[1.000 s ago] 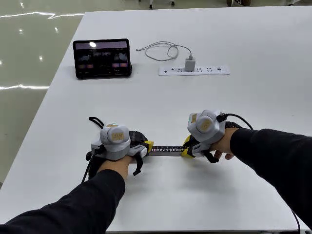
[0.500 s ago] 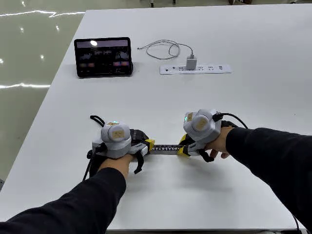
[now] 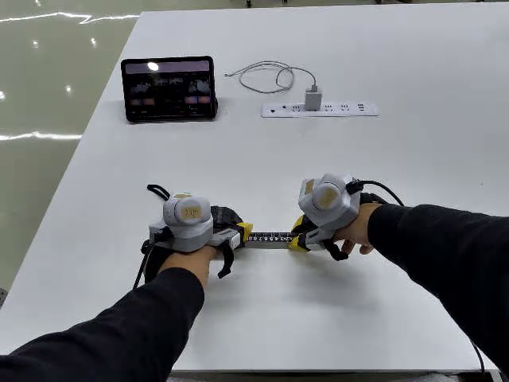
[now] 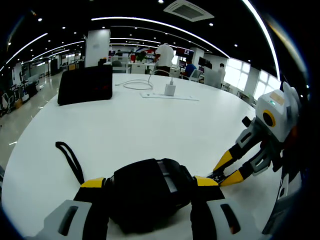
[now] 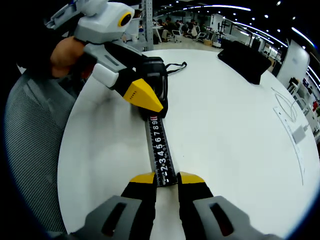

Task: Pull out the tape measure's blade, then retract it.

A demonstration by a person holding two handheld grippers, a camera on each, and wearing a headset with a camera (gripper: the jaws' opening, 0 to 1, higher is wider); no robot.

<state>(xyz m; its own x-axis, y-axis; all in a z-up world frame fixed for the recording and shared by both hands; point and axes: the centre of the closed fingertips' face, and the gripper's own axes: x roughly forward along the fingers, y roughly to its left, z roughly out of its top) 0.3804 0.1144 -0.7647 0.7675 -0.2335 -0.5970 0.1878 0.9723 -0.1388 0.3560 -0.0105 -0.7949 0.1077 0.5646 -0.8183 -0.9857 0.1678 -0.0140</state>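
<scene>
Shrinking span: we see less blade point(image 5: 159, 142) between the grippers than a second ago. The right gripper point(image 5: 167, 178) has come in toward the left gripper point(image 4: 150, 182), which has kept its spot.
Meaning for the task: we judge the pull-out done and the retraction under way, with a short run of blade not yet back inside.
Left gripper state: its jaws are clamped on the tape measure point(image 4: 150, 195), one on each side of the black case.
Right gripper state: its jaws are closed on the blade's free end, with a yellow tip at each edge of it.
Place: the tape measure sits in the near part of the tabletop point(image 3: 262, 310). It is back from the near edge and toward the left edge, well apart from the tablet point(image 3: 169, 87) and power strip point(image 3: 320, 109) at the far side.
Long axis: the blade lies flat, numbers up, roughly parallel to the near edge.
Pointing: the case's mouth faces the right edge, and the free end points the same way. The numerals climb toward the case.
Risk: we think a sudden release would let the blade snap home, so a slow feed suits.
</scene>
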